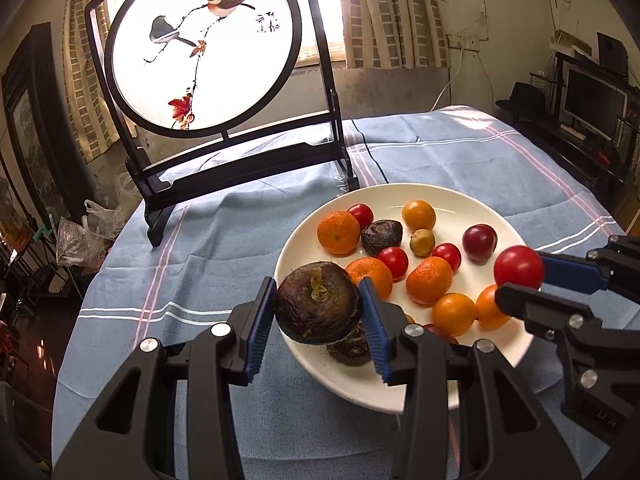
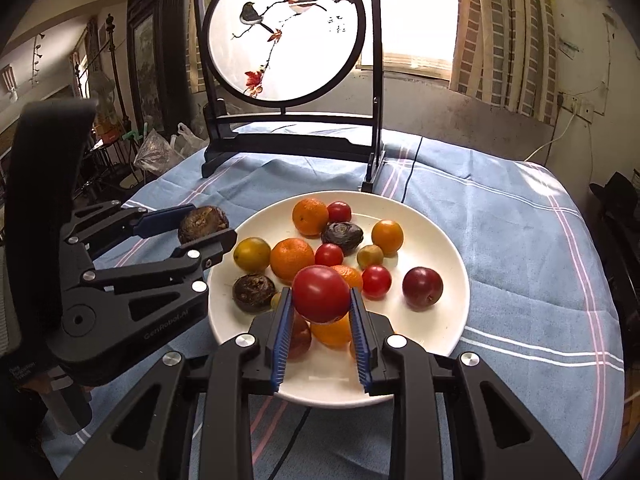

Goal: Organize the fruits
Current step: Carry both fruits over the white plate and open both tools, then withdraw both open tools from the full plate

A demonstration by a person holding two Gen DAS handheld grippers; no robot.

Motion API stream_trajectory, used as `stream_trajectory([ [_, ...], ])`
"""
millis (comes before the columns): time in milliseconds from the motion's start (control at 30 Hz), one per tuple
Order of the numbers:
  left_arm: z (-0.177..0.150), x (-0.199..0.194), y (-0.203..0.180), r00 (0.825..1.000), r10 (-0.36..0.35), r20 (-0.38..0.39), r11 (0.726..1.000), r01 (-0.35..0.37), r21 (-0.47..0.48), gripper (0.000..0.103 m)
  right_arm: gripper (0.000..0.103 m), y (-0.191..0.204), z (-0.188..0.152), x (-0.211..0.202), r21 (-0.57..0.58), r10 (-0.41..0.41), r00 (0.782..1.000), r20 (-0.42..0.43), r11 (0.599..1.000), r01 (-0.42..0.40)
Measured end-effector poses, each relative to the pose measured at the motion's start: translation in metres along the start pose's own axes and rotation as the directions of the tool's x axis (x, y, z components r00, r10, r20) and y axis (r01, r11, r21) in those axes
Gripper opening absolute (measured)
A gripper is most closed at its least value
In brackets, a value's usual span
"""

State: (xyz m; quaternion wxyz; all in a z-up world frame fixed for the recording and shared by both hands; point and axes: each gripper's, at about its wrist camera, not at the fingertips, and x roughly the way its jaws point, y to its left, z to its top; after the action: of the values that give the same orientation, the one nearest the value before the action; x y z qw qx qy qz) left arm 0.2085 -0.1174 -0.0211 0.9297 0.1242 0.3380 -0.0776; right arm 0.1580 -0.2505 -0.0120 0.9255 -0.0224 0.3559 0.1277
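- Blue striped tablecloth (image 1: 248,240) spread across the table, under everything else.
- Round painted screen with two birds (image 1: 204,44), upright in a dark stand at the far side of the cloth, behind the plate.
- White plate (image 2: 436,232) on the cloth, near the middle, holding loose fruit: tangerines, small red tomatoes, a dark red plum (image 2: 422,288), dark water chestnuts.
- Left gripper (image 1: 318,304) over the plate's near left rim, blue pads clamped on a dark water chestnut (image 1: 318,304), lifted clear of the plate; another chestnut (image 1: 350,350) lying just below it on the plate.
- Right gripper (image 2: 321,299) over the plate's near side, pads pressed against both flanks of a red tomato (image 2: 321,299), raised above the fruit beneath it.
- Largest tangerine (image 2: 292,258) near the plate's centre, touching a yellow-green citrus (image 2: 252,255) on its left.
- Small greenish fruit (image 2: 370,257) between the tomatoes, close to the middle chestnut (image 2: 342,237).
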Motion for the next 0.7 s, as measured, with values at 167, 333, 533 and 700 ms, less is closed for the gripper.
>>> stream_trajectory([
  [167,0.017,0.011,0.005,1.000,0.002,0.021,1.000,-0.001,-0.019,0.042,0.029,-0.013,0.018,0.021,0.033,-0.023,1.000,-0.001,0.999,0.024],
  [333,0.019,0.025,-0.002,1.000,0.016,0.003,1.000,-0.016,0.015,0.042,0.029,-0.022,0.031,0.051,0.057,-0.045,0.998,-0.033,0.997,0.047],
  [533,0.014,0.036,-0.006,0.999,0.052,0.000,0.998,-0.052,0.035,0.048,0.051,-0.025,0.034,0.065,0.074,-0.073,0.996,-0.054,0.994,0.077],
  [700,0.009,0.012,0.005,0.995,0.071,0.065,0.997,-0.071,0.002,0.074,0.066,-0.030,0.025,0.030,0.120,-0.101,0.994,0.029,0.988,0.097],
])
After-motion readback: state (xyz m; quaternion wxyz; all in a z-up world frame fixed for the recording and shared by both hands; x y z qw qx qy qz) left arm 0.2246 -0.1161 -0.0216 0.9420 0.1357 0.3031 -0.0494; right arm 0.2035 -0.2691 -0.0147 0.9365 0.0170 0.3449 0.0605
